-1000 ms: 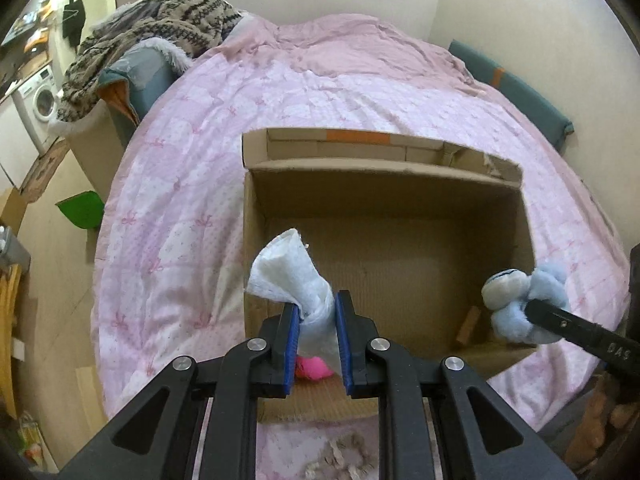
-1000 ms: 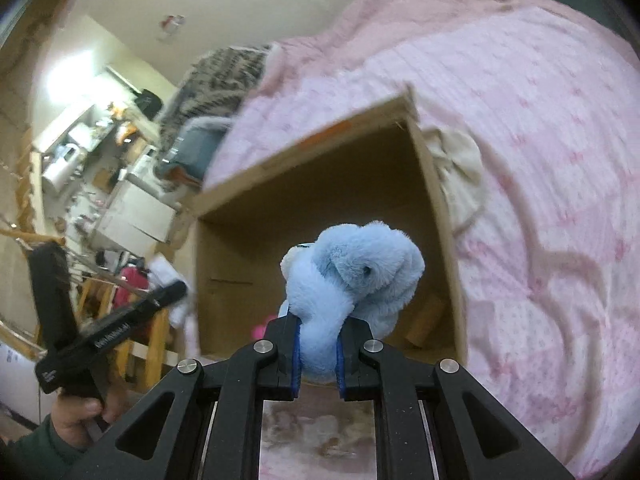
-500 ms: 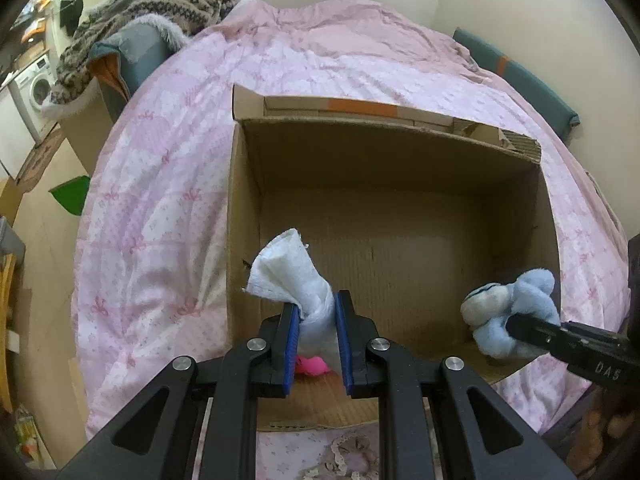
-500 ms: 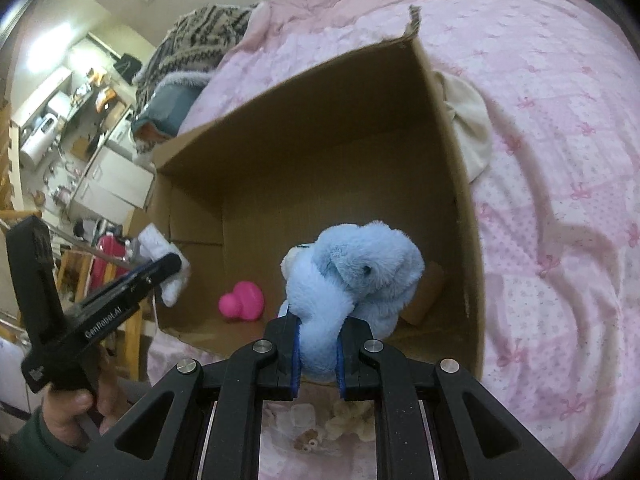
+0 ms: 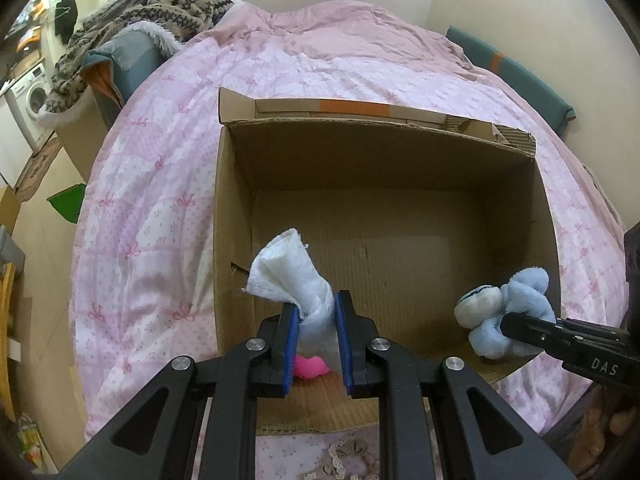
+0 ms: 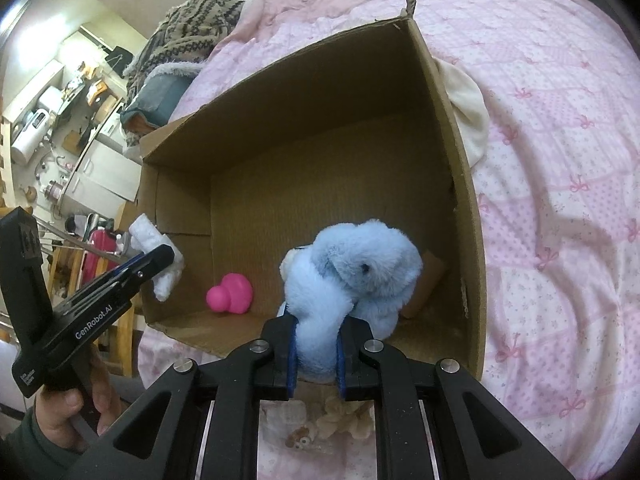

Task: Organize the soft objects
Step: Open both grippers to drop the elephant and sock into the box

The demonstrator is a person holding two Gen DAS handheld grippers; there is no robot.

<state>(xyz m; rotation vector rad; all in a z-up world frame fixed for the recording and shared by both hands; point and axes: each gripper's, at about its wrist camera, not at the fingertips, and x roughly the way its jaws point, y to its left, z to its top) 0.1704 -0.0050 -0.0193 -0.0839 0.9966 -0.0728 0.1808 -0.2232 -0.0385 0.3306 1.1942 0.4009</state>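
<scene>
Left gripper (image 5: 316, 344): jaws being kept clamped on white cloth (image 5: 294, 280), cloth being held above near-left corner of cardboard box (image 5: 236, 240). Right gripper (image 6: 316, 354): jaws being kept clamped on blue plush toy (image 6: 354, 268), toy being held over near-right corner. Pink toy (image 6: 230, 294) lying on box floor directly below cloth. Box standing on bed (image 5: 152, 200). Release judged pending for both.

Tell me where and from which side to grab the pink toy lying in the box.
Grip the pink toy across the narrow waist between its two rounded lobes, coming straight down through the cardboard box's open top. It lies near the left wall and the near wall, so a side approach looks blocked.
</scene>
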